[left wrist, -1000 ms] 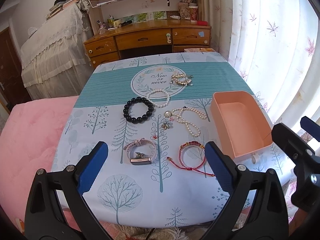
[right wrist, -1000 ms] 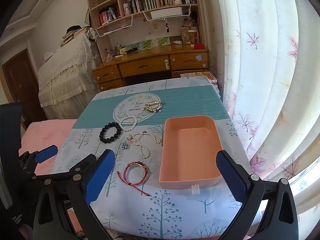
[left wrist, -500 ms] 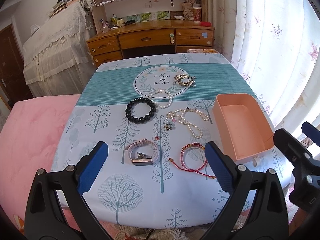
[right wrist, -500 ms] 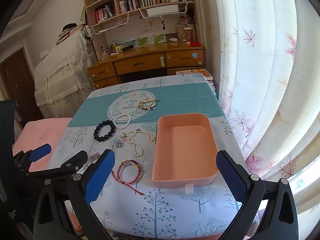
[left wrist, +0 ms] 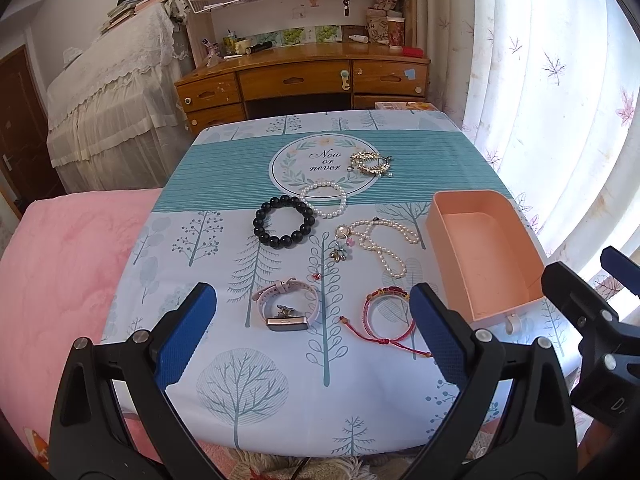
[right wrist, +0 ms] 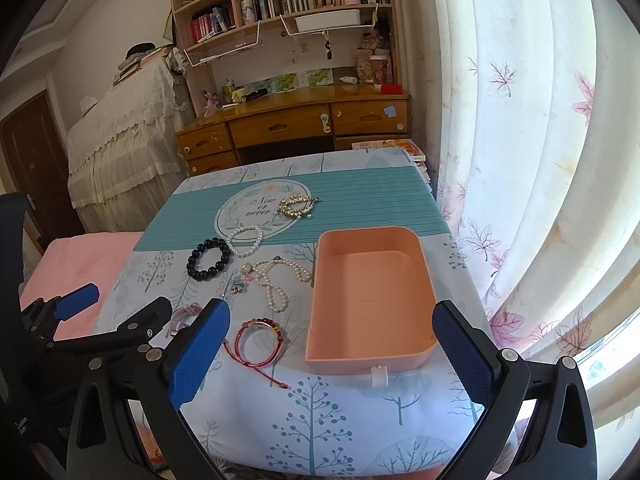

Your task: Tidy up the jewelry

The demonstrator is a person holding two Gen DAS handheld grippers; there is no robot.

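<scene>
Tree-print tablecloth [left wrist: 248, 384] before wooden desk [left wrist: 304, 76]; both tongs [left wrist: 312, 332] [right wrist: 332, 350] spread wide, holding nothing.

A home bedroom or study is indicated by a wooden desk [left wrist: 304, 80] with drawers, bookshelves [right wrist: 288, 0] filled with books above it, a lace-covered piece of furniture [left wrist: 112, 92], a pink quilt [left wrist: 68, 264], leaf-patterned curtains [right wrist: 520, 120] and a tree-printed tablecloth [left wrist: 240, 360].

Black screw-studded frames carry blue textured fingers [left wrist: 184, 336].
</scene>
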